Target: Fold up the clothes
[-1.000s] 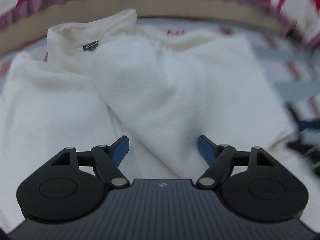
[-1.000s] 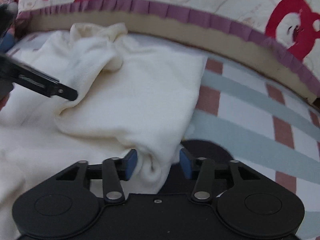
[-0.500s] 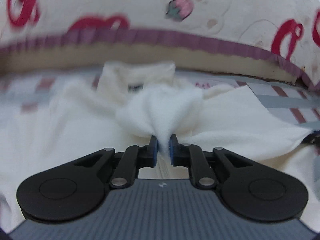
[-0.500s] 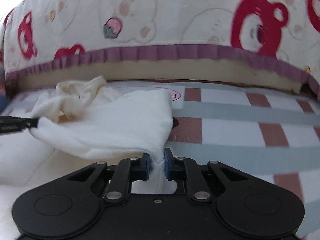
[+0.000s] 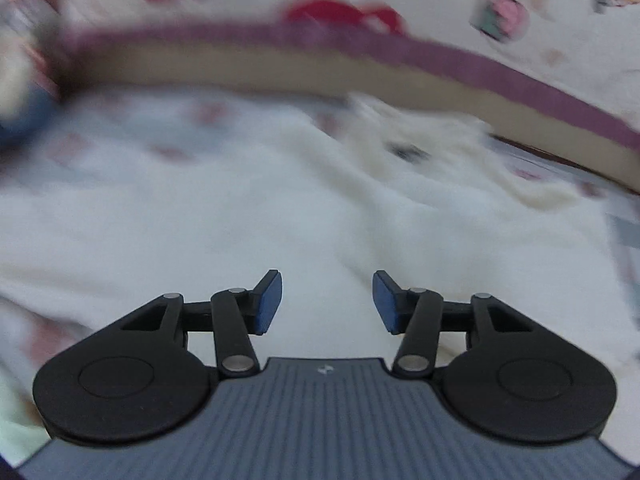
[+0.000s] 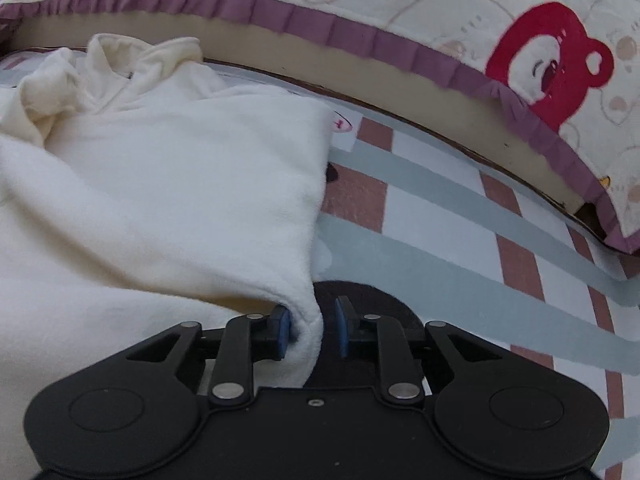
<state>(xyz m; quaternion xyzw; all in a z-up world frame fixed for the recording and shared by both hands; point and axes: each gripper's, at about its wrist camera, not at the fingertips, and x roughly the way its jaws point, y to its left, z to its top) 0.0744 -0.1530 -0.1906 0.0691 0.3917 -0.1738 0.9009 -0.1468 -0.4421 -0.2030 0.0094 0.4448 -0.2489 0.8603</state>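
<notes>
The left tool (image 5: 327, 302), empty, is opening above the cream fleece garment (image 6: 172, 200); the right tool (image 6: 312, 330) is opening, a fold seemingly touching one pad.

No text, brand or number can be read. The dark tag (image 5: 404, 152) at the collar of the cream garment (image 6: 180, 184) is blurred beyond reading in the left wrist view. A small red-outlined oval mark (image 6: 340, 123) on the checked sheet (image 6: 432, 216) is half covered by the garment, and its characters are too small to make out.
</notes>
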